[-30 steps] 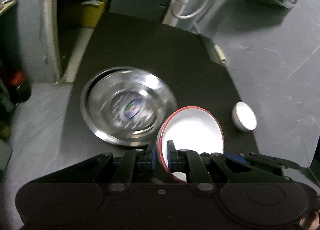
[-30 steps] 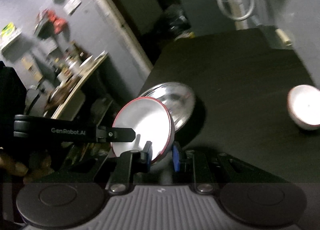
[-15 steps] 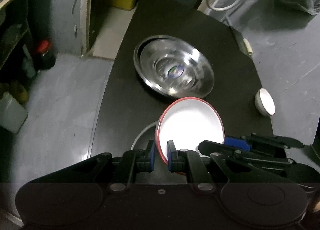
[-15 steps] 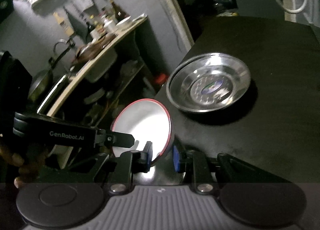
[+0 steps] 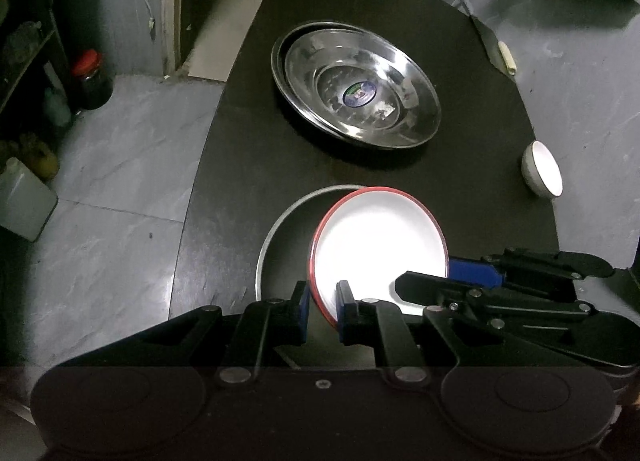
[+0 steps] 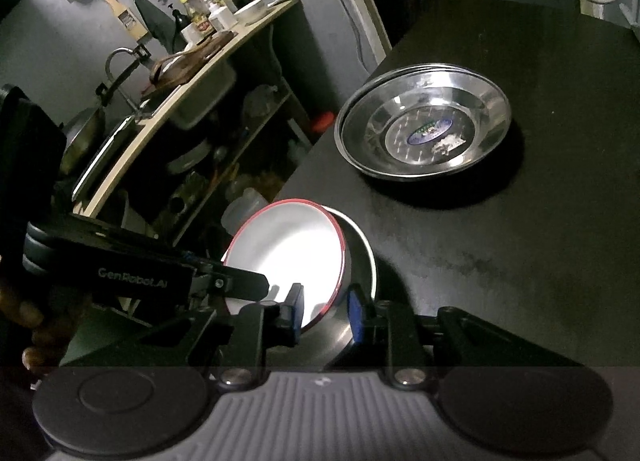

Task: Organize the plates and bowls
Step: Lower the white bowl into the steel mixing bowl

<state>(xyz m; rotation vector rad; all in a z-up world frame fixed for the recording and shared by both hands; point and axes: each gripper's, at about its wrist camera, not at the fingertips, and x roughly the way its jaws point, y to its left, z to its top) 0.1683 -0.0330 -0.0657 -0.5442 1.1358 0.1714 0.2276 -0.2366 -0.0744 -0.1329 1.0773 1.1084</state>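
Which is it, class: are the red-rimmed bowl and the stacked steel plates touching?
Apart. The left wrist view shows bare black table between the red-rimmed bowl and steel plates.

The white plate's [image 5: 380, 245] near rim (under both tools) is hidden.

Red-rimmed white plate [image 5: 380, 237] tilted, stacked steel plates [image 5: 356, 89] beyond

My view: dark round table [image 5: 248, 165]. On it: nested steel plates [image 5: 356, 85] far side, small white bowl [image 5: 542, 169] near right edge, well apart.
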